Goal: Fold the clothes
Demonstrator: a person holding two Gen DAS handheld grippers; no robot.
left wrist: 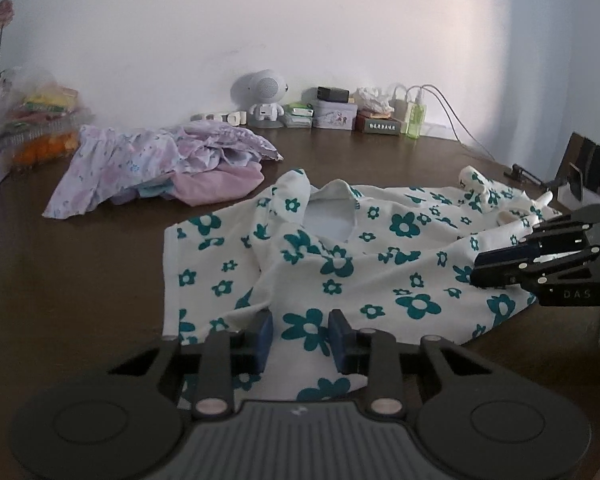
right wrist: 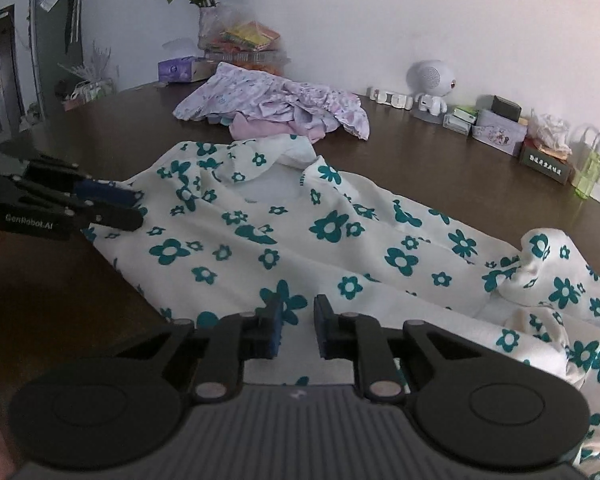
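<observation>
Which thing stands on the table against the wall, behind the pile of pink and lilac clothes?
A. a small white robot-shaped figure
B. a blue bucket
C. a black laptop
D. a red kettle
A: the small white robot figure stands by the wall behind the clothes pile.

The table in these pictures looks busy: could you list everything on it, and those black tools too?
flowered garment: one, cream with teal flowers, spread rumpled on the near part of the table
clothes heap: one pile, lilac print and pink, behind the garment
table: one, dark brown
robot-shaped speaker: one, white, by the wall
tin box: one, pale lilac, right of the speaker
green bottle: one, by the wall
tissue box: one, purple, far left
flower vase: one, faded pink blooms
left gripper: black, blue fingers, garment hem between them
right gripper: black, blue fingers, over the garment's near edge
</observation>
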